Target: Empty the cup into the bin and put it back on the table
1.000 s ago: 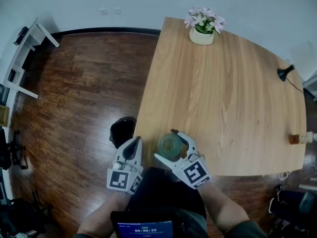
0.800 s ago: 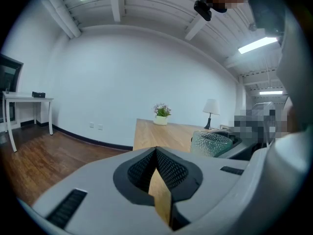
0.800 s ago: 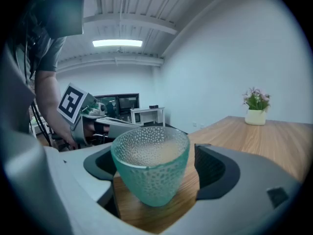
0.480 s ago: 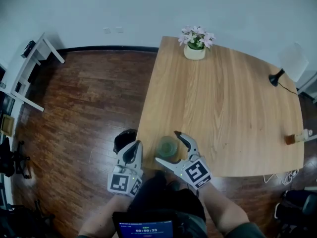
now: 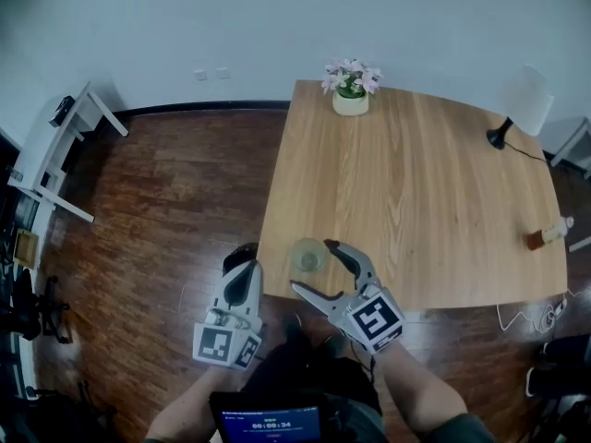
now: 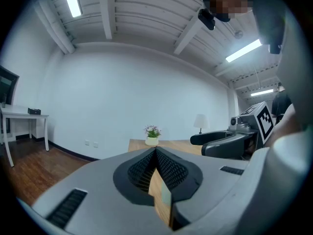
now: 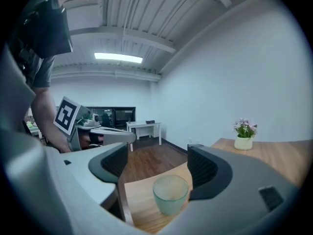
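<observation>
Cup (image 5: pixel 307 256), a frosted pale green one, stands upright on the wooden table (image 5: pixel 416 192), close to the table's near left corner and just inside its front edge. The right gripper (image 5: pixel 310 266) reaches over that front edge with its jaws spread wide on either side of the cup; the jaws have just been closing a little, yet the right gripper view shows clear gaps between both pads and the cup's wall, so nothing is clamped. The left gripper (image 5: pixel 243 268) hangs off the table's left edge, beside the same corner, its two ribbed pads pressed together with nothing between them. On the dark wood floor just off that left edge sits a black bin (image 5: pixel 237 253), partly covered by the left gripper. At the table's far edge a small pot of pink flowers (image 5: pixel 350 98) stands, and a desk lamp (image 5: pixel 513 116) with a white shade is at the table's far right corner.
</observation>
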The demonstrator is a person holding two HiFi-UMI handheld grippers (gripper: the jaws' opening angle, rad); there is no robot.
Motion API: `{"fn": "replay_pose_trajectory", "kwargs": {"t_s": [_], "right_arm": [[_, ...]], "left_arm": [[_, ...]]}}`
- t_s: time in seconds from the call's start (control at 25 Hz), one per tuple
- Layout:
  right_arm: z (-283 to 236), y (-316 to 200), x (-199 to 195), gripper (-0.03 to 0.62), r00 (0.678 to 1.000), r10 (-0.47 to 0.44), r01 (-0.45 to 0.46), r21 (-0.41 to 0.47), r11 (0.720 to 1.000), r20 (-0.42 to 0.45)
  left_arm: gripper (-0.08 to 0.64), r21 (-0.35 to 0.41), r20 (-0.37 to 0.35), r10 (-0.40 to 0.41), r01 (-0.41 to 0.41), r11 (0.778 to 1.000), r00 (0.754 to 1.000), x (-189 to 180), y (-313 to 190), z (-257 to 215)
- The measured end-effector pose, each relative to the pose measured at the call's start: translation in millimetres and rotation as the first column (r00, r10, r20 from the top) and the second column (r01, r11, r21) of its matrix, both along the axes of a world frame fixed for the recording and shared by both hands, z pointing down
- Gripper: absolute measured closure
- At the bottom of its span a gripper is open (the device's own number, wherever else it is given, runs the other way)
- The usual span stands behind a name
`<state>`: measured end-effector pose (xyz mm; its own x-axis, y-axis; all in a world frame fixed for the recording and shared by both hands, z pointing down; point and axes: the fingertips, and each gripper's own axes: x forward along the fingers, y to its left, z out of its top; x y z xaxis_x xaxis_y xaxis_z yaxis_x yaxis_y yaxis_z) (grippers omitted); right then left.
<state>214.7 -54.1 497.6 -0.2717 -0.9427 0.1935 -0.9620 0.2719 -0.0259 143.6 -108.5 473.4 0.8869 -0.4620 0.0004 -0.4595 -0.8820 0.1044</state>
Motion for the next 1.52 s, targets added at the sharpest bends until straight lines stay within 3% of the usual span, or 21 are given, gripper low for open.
{"fn": "replay_pose_trajectory", "kwargs": {"t_s": [0.08, 0.16, 0.2, 0.32, 0.4, 0.52, 0.6, 0.76, 0.84, 1.16, 1.52], "right_arm": [[-15, 7, -4, 0.224, 1.000, 0.011, -0.011, 0.015, 1.000, 0.002], [-28, 15, -10, 0.334, 1.000, 0.020, -0.020, 0.033, 0.999, -0.004], [-34, 18, -12, 0.355, 1.000, 0.027, -0.027, 0.042, 0.999, -0.004], [-46, 24, -16, 0.357, 0.997, 0.067, -0.066, 0.051, 0.996, -0.022], [-51, 30, -21, 0.416, 0.993, 0.111, -0.109, 0.052, 0.993, -0.030], [-60, 35, -36, 0.418, 0.986, 0.169, -0.168, 0.058, 0.984, -0.011], [-68, 41, -49, 0.495, 0.977, 0.214, -0.213, 0.068, 0.975, -0.005], [-83, 55, -69, 0.499, 0.949, 0.316, -0.315, 0.082, 0.945, 0.004], [-89, 63, -73, 0.589, 0.926, 0.378, -0.375, 0.097, 0.922, -0.009], [-108, 94, -92, 0.591, 0.874, 0.485, -0.482, 0.097, 0.871, -0.016], [-121, 117, -80, 0.592, 0.864, 0.504, -0.503, 0.076, 0.861, 0.012]], "left_arm": [[0.558, 0.008, -0.014, 0.010, -0.010, 1.000, 1.000, -5, 4, -12], [0.558, 0.020, -0.029, 0.030, -0.029, 0.999, 0.999, -9, 8, -23], [0.558, 0.025, -0.039, 0.041, -0.040, 0.999, 0.998, -10, 9, -29], [0.558, 0.035, -0.048, 0.062, -0.060, 0.998, 0.997, -15, 10, -40], [0.558, 0.062, -0.021, 0.081, -0.079, 0.995, 0.996, -20, 16, -44], [0.558, 0.093, -0.027, 0.152, -0.149, 0.984, 0.988, -31, 24, -57], [0.558, 0.085, -0.054, 0.184, -0.179, 0.980, 0.982, -45, 26, -65], [0.558, 0.071, -0.092, 0.222, -0.216, 0.974, 0.971, -75, 24, -76], [0.558, 0.079, -0.101, 0.244, -0.237, 0.968, 0.964, -86, 23, -82], [0.558, 0.041, -0.132, 0.278, -0.275, 0.961, 0.952, -113, 24, -86], [0.558, 0.095, -0.174, 0.282, -0.269, 0.958, 0.943, -122, 39, -116]]}}
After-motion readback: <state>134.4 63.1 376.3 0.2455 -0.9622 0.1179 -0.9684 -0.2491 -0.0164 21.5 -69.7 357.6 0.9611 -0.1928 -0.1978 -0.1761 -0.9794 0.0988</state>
